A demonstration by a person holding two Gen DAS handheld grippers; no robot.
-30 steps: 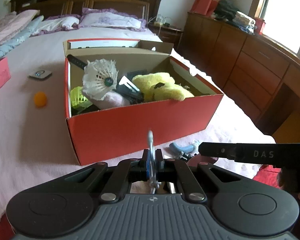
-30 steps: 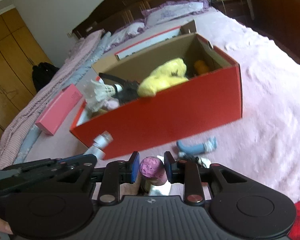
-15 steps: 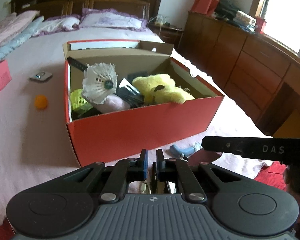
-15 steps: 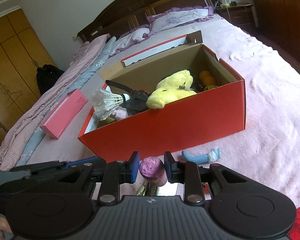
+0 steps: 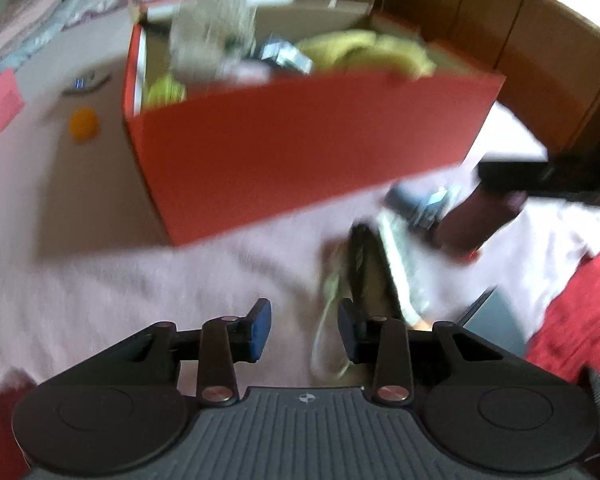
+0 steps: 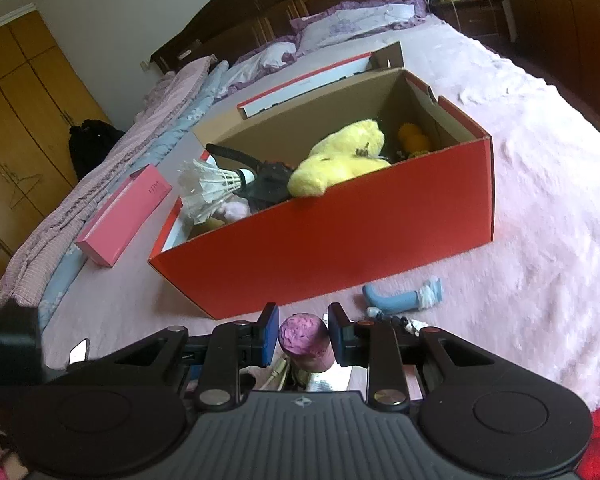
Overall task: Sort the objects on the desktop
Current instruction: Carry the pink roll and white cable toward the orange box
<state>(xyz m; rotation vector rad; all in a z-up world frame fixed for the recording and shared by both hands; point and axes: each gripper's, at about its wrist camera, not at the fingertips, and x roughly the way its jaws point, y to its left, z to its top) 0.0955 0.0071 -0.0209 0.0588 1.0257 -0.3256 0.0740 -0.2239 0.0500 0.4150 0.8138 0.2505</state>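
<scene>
A red open box [image 5: 300, 152] [image 6: 340, 248] stands on the pink bedspread, holding a yellow plush toy [image 6: 336, 164], a white shuttlecock [image 6: 208, 188] and other items. My left gripper [image 5: 304, 330] is open and empty, low over the bedspread before the box; this view is blurred. A pale cord [image 5: 328, 320] and a dark flat object [image 5: 364, 268] lie just ahead of it. My right gripper [image 6: 303, 338] is shut on a purple-topped cork [image 6: 304, 338], in front of the box. The cork also shows in the left wrist view [image 5: 476, 220].
A blue sock-like item [image 6: 404, 298] lies on the bedspread right of my right gripper. An orange ball [image 5: 83, 123] and a small white device [image 5: 85, 82] lie left of the box. A pink flat box [image 6: 124, 216] lies further left. Wooden drawers [image 5: 540, 60] stand on the right.
My left gripper has opened and let go of the small metal item it held, and has tilted down toward the bedspread. The right gripper keeps holding the cork, nearly still.
</scene>
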